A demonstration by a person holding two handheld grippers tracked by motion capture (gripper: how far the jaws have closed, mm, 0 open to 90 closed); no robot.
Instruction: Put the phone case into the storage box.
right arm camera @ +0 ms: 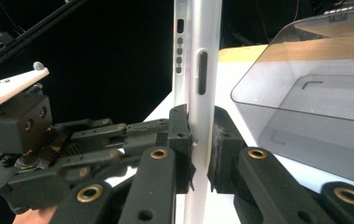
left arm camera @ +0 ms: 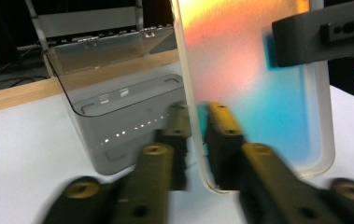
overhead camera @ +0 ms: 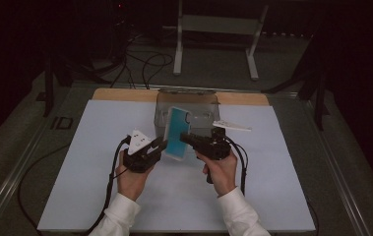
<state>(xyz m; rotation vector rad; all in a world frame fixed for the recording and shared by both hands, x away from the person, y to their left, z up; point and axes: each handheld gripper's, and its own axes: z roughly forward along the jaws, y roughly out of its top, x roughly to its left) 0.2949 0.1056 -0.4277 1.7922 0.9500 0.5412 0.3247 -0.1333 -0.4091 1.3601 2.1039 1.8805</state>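
Honestly, my high view is dim, so detail on the phone case (overhead camera: pixel 177 133) is hard to read there. It's held upright above the white desk (overhead camera: pixel 76 162), just in front of the smoky clear box (overhead camera: pixel 188 105), between my two grippers. The right gripper (overhead camera: pixel 186 139) has its fingers (right arm camera: pixel 221 149) clamped tight on the case's thin edge. The left gripper (overhead camera: pixel 160 145) fingers straddle the bottom edge of the case with a slim gap showing, so not pressing. In the left gripper view the case top is cut off and the fingers (left arm camera: pixel 221 135) are blurred. Plenty of bare desk left and right; the box sits close behind.
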